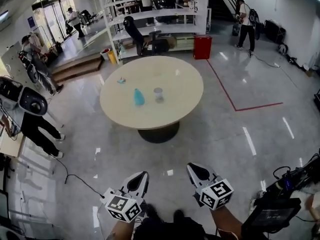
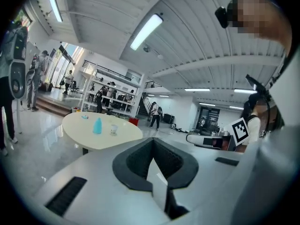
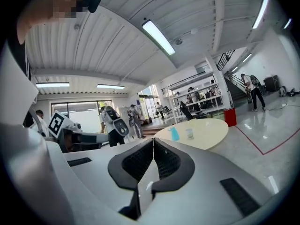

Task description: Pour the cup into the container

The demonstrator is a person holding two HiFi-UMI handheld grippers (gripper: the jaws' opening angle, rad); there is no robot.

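Observation:
A round cream table (image 1: pixel 170 109) stands ahead on the shiny floor. On it are a blue cup (image 1: pixel 138 97) and a clear container (image 1: pixel 158 94) side by side, with a small blue thing (image 1: pixel 121 80) farther back. Both show in the left gripper view as the blue cup (image 2: pixel 97 125) and container (image 2: pixel 113 130), and in the right gripper view as the cup (image 3: pixel 174 134) and container (image 3: pixel 189 133). My left gripper (image 1: pixel 138 180) and right gripper (image 1: pixel 198 172) are held low, well short of the table, both shut and empty.
A white shelf unit (image 1: pixel 155 19) and a red bin (image 1: pixel 202 47) stand behind the table. Several people stand around the room's edges. A red line (image 1: pixel 225 91) marks the floor to the right. Cables and equipment (image 1: pixel 280 204) lie at lower right.

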